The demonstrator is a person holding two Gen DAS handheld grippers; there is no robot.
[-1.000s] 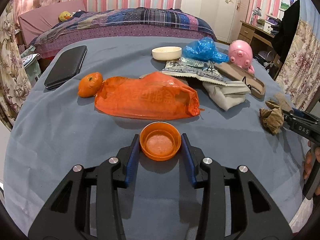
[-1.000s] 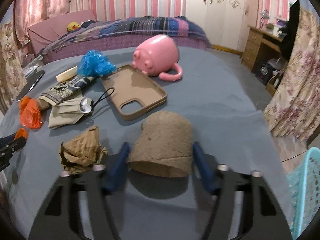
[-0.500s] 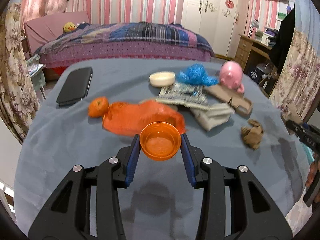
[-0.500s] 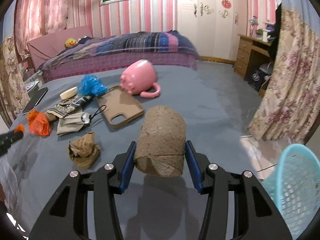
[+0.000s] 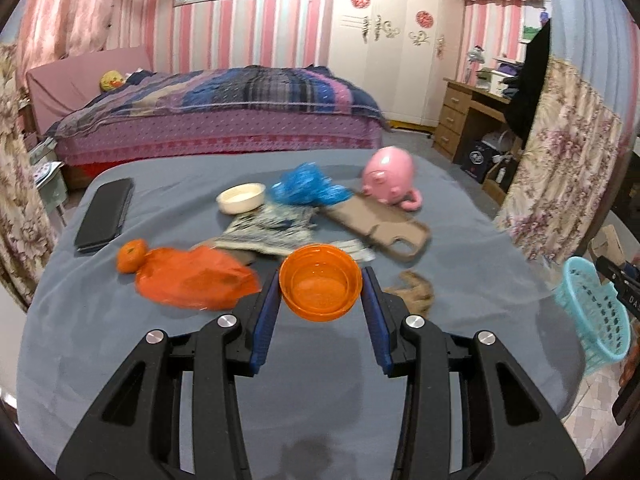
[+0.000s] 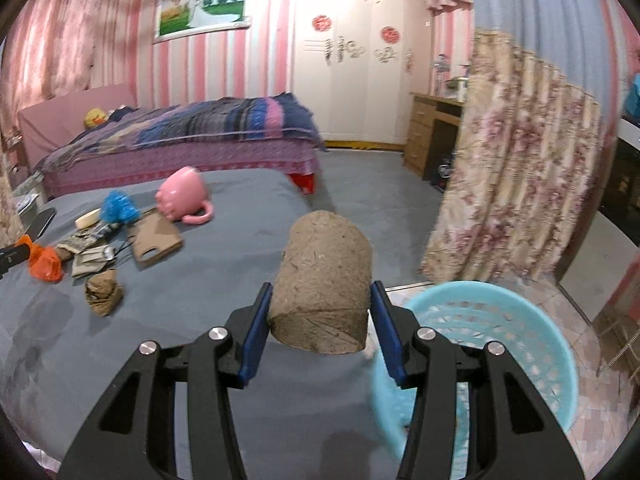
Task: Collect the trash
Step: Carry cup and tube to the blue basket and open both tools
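Grey cloth table (image 6: 120,344), fibrous brown roll (image 6: 322,280), perforated basket (image 6: 500,332).

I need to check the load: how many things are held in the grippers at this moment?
2. The left gripper holds an orange cap above the table. The right gripper holds a brown cardboard roll beside the blue basket.

My orange cup (image 5: 320,282) hides part of the grey pouch (image 5: 354,249) behind it, and my left gripper (image 5: 320,300) covers the near edge of the crumpled paper (image 5: 414,292). The orange bag (image 5: 192,280) is motion-blurred. The roll (image 6: 322,280) hides the basket's (image 6: 520,320) left rim, and my right gripper (image 6: 320,320) cuts its near wall.
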